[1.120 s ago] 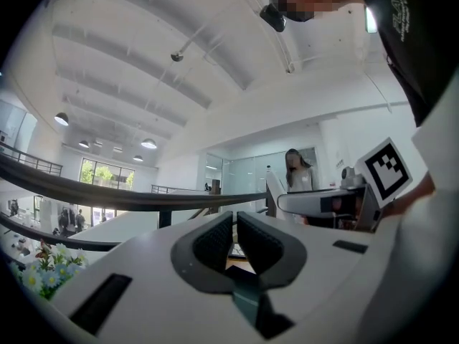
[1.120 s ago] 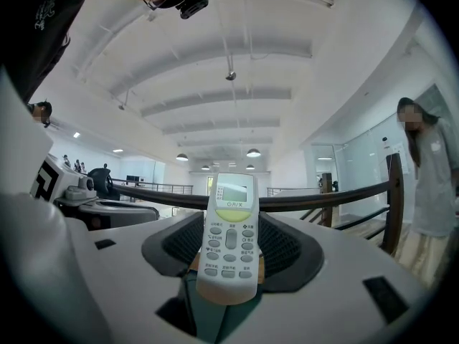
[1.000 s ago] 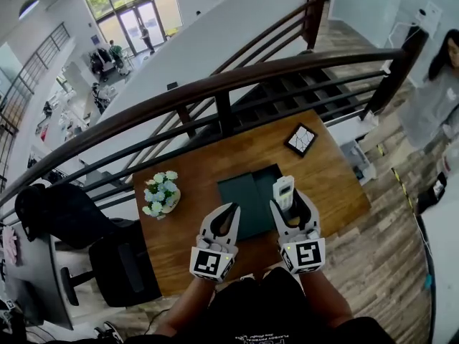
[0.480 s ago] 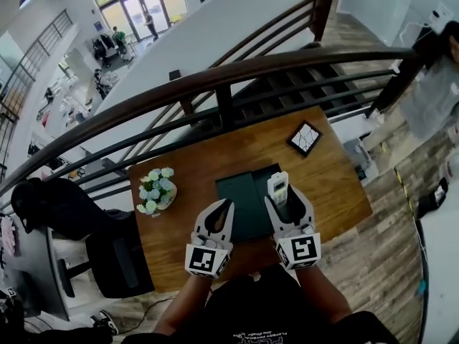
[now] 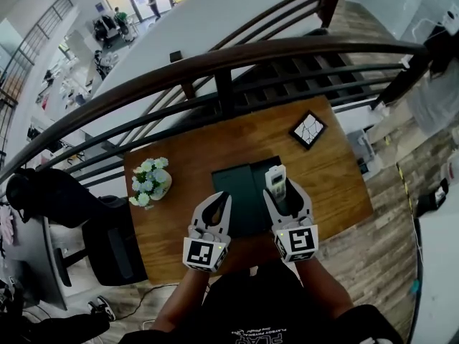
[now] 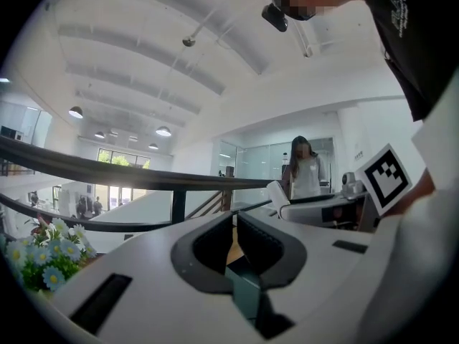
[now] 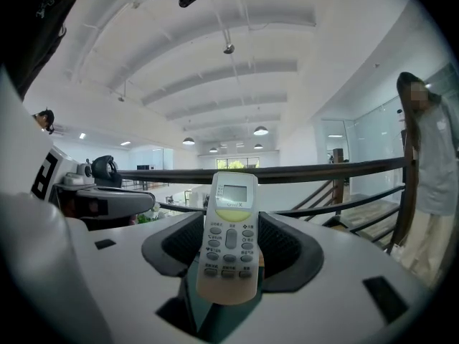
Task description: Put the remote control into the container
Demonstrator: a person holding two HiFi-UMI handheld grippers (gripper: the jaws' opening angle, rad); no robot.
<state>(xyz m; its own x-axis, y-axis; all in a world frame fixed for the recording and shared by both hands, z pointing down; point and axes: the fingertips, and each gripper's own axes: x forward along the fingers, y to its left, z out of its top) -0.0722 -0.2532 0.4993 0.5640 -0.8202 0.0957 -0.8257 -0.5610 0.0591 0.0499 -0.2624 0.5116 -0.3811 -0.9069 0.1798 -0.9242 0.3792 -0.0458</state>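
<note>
Little has shifted: the right hand-held gripper (image 5: 282,192) still clamps the remote control (image 5: 275,180) by its lower end, now slightly further over the dark container (image 5: 240,192) beneath its tips. Just beside it, the left hand-held gripper (image 5: 221,205) has its jaws nearly together on nothing. Flowers (image 5: 148,181) stand well to its left on the desk (image 5: 193,156).
</note>
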